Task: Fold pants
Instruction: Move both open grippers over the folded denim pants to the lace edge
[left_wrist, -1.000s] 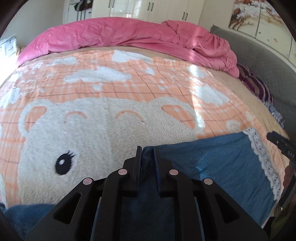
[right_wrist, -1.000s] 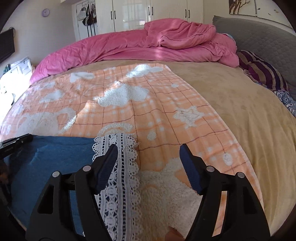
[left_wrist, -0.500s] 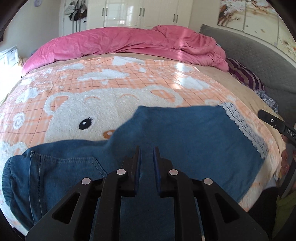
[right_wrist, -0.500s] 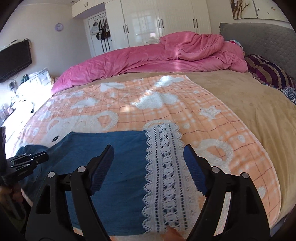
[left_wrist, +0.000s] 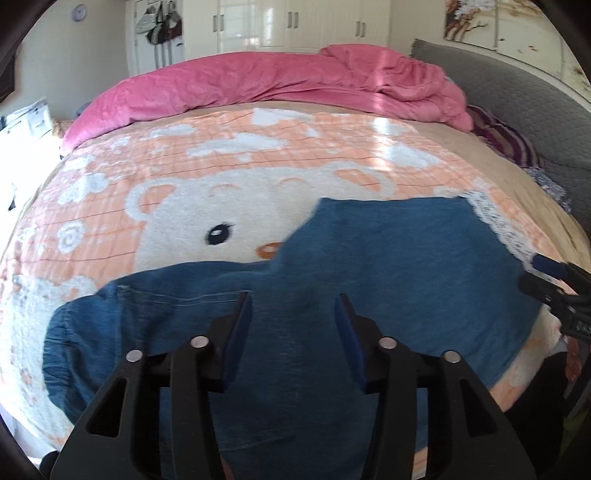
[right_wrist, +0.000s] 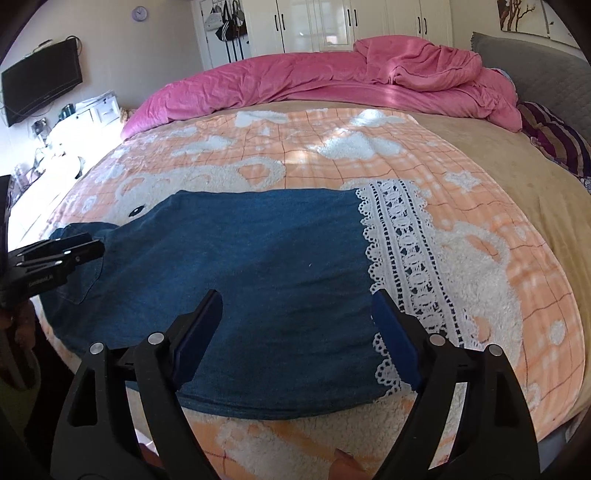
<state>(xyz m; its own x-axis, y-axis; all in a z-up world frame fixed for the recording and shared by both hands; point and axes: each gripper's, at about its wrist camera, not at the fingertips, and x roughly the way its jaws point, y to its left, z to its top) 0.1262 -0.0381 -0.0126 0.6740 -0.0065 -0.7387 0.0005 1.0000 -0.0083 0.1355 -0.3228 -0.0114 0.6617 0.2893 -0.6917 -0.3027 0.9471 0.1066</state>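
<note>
The blue denim pants (left_wrist: 388, 266) lie flat on the bed, legs together, waist to the left and a white lace hem (right_wrist: 402, 258) to the right. My left gripper (left_wrist: 291, 306) is open and empty above the upper leg and seat. My right gripper (right_wrist: 295, 302) is open and empty above the lower leg, near the lace hem. The pants also show in the right wrist view (right_wrist: 258, 258). The left gripper shows at the left edge of the right wrist view (right_wrist: 55, 251), and the right gripper at the right edge of the left wrist view (left_wrist: 554, 273).
The pants rest on an orange-and-white bear blanket (left_wrist: 221, 177) near the bed's front edge. A pink duvet (right_wrist: 332, 81) is bunched at the far side. Striped pillows (right_wrist: 554, 136) and a grey headboard (right_wrist: 535, 62) are at the right. A TV (right_wrist: 40, 88) hangs on the left wall.
My left gripper was shut on the denim, then opened and let it go. Both grippers pulled back from the pants, which now lie spread flat.
</note>
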